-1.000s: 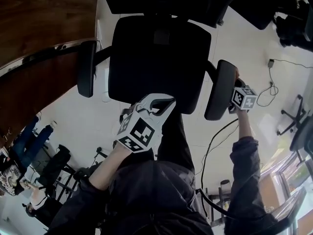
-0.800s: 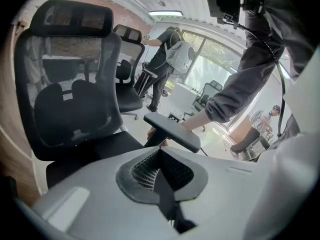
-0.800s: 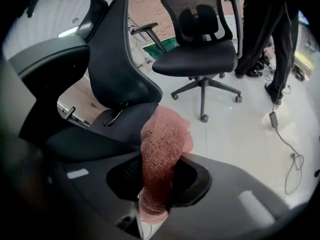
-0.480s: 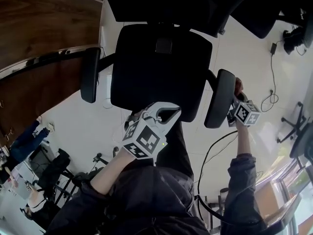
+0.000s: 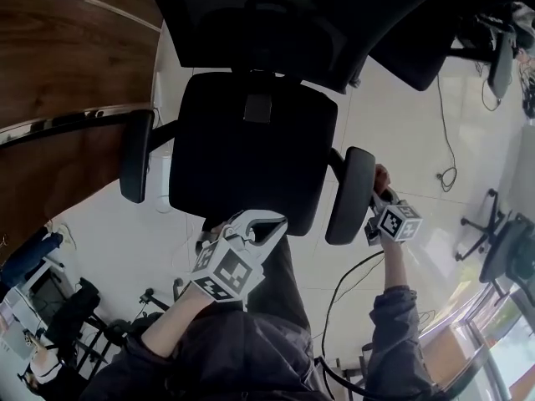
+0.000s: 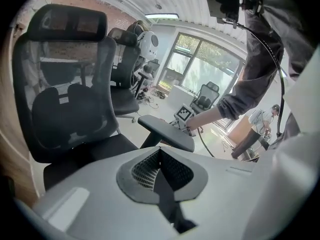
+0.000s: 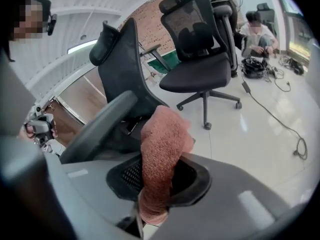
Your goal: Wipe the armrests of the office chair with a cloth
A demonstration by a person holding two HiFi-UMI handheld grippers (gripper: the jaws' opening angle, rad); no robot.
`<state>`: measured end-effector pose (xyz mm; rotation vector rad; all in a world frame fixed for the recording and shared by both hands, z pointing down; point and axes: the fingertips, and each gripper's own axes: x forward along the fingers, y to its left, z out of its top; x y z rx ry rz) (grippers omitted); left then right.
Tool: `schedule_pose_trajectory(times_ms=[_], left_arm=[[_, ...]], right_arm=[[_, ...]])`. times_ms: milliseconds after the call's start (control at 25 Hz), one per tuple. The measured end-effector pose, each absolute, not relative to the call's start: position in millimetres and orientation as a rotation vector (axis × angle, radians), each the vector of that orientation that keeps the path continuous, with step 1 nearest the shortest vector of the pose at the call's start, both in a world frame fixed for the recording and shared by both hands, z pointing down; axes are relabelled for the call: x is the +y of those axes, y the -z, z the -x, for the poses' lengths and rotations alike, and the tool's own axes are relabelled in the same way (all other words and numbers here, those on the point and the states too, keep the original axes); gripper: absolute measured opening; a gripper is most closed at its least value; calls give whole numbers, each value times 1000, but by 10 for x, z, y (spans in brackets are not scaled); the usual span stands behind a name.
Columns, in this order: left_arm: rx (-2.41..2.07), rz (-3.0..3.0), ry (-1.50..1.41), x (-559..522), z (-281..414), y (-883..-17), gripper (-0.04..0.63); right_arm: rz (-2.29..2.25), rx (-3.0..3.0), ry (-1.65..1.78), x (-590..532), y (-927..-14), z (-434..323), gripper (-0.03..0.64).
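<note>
Salmon-pink cloth (image 7: 162,149) clenched in right gripper (image 5: 380,213), beside three-o'clock armrest (image 5: 349,195), left gripper (image 5: 255,226) pressed closed, empty, at seat's (image 5: 251,140) six o'clock

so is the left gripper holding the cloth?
No, the left gripper is shut and empty; the pink cloth is clamped in the right gripper.

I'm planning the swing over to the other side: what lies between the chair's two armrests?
The chair's black seat fills the stretch between the left armrest and the right armrest; the head view shows this.
</note>
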<state>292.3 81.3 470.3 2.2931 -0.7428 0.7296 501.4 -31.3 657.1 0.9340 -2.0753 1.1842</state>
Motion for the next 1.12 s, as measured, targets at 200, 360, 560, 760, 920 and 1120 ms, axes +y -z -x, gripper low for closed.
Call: schedule_pose_trajectory(times_ms=[200, 360, 560, 760, 920, 1120], left_arm=[[-770, -2265, -747, 821, -2801, -4747, 15], [-780, -2240, -760, 861, -2753, -4785, 15], [-773, -2230, -773, 909, -2726, -4813, 15], [-767, -2255, -768, 900, -2728, -4739, 15], [-767, -2284, -755, 860, -2731, -4665, 15], [-775, -2309, -733, 899, -2662, -4554, 15]], right_arm=[[-918, -1995, -1348, -429, -7145, -4873, 88], [-869, -1929, -1391, -433, -7490, -4793, 89], [-909, -1927, -1443, -430, -7442, -4639, 87], [-983, -2021, -1370, -424, -6974, -4832, 87], [-1072, -2098, -1267, -431, -6191, -4952, 87], [-1116, -2207, -1042, -271, -5337, -4980, 87]])
